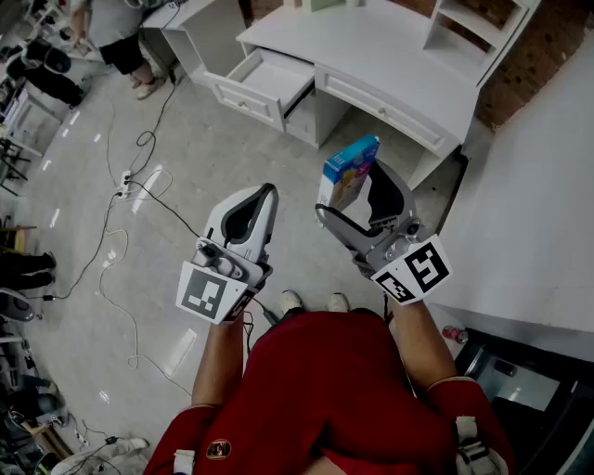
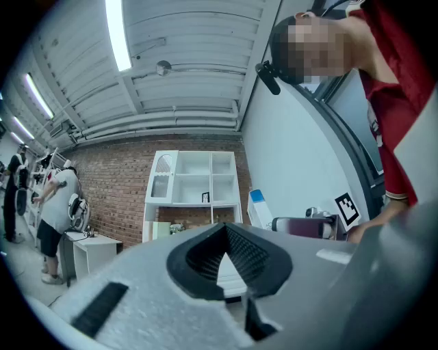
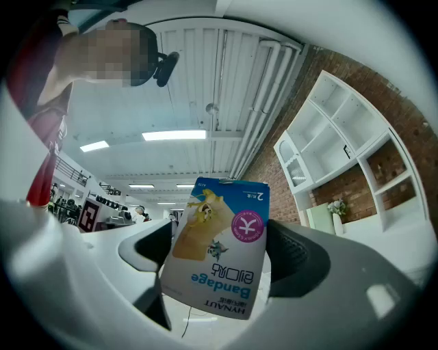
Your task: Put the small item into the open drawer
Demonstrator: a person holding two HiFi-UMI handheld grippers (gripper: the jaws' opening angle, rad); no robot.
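The small item is a blue and white bandage box (image 1: 348, 174). It stands upright between the jaws of my right gripper (image 1: 357, 199), which is shut on it. In the right gripper view the box (image 3: 219, 253) fills the gap between the two grey jaws, printed side toward the camera. My left gripper (image 1: 258, 202) is held beside it, shut, with nothing in it; its pads (image 2: 229, 256) meet at the tips. The open drawer (image 1: 264, 79) juts out of the white desk (image 1: 371, 56), far ahead of both grippers. The box (image 2: 259, 208) also shows in the left gripper view.
Cables and a power strip (image 1: 125, 186) lie on the tiled floor at left. A person (image 1: 121, 37) stands at the far left by another white desk. A white shelf unit (image 1: 473, 28) tops the desk. A white panel (image 1: 538, 204) runs along the right.
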